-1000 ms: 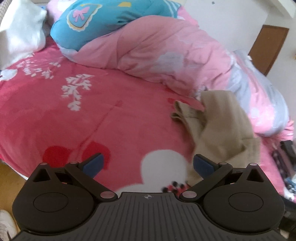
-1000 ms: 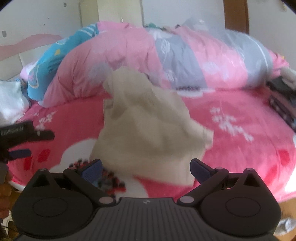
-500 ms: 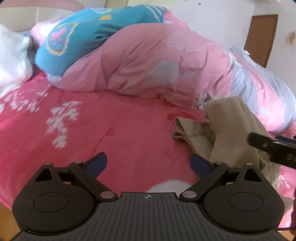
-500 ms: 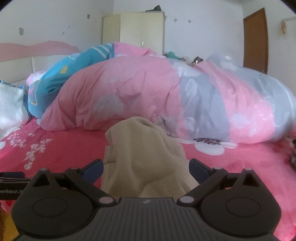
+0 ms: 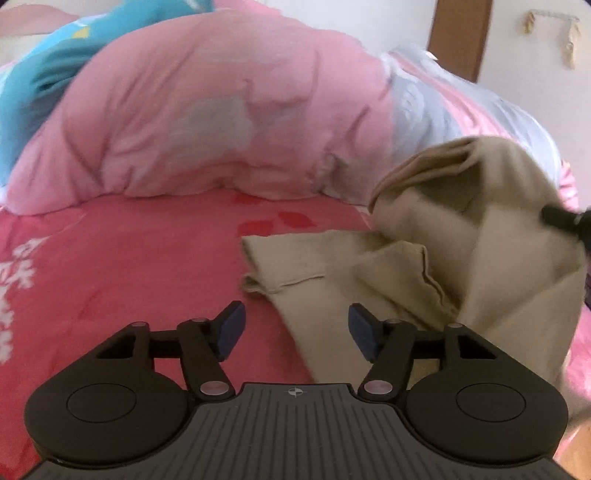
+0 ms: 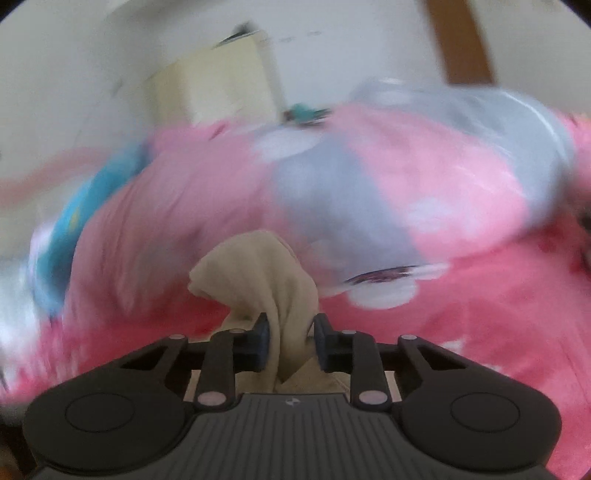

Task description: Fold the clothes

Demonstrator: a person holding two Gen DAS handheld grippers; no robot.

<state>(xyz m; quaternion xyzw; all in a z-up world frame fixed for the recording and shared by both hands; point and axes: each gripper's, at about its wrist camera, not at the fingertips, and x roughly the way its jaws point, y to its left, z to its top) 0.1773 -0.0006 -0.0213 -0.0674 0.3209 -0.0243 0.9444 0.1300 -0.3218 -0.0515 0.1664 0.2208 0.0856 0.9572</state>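
Note:
A beige garment (image 5: 424,266) lies crumpled on the red-pink bed sheet (image 5: 129,266). Its right part is lifted into a peak. My left gripper (image 5: 297,330) hovers low over the garment's near left edge. Its jaws are closing, with cloth lying under and between the blue pads (image 5: 231,328), which do not press on it. In the blurred right wrist view, my right gripper (image 6: 291,339) has its jaws closing on a bunched fold of the beige garment (image 6: 258,273), which fills the gap between the pads. A black part of the right gripper (image 5: 561,218) shows at the left view's right edge.
A bulky pink and grey quilt (image 5: 221,110) is piled along the far side of the bed, close behind the garment. A blue pillow (image 5: 29,92) lies at the far left. A brown door (image 5: 461,33) and a cream cabinet (image 6: 218,77) stand against the walls.
Both grippers moved in on the garment and their jaws narrowed. The right gripper took a fold between its pads and the garment's right part rose. The right view became blurred.

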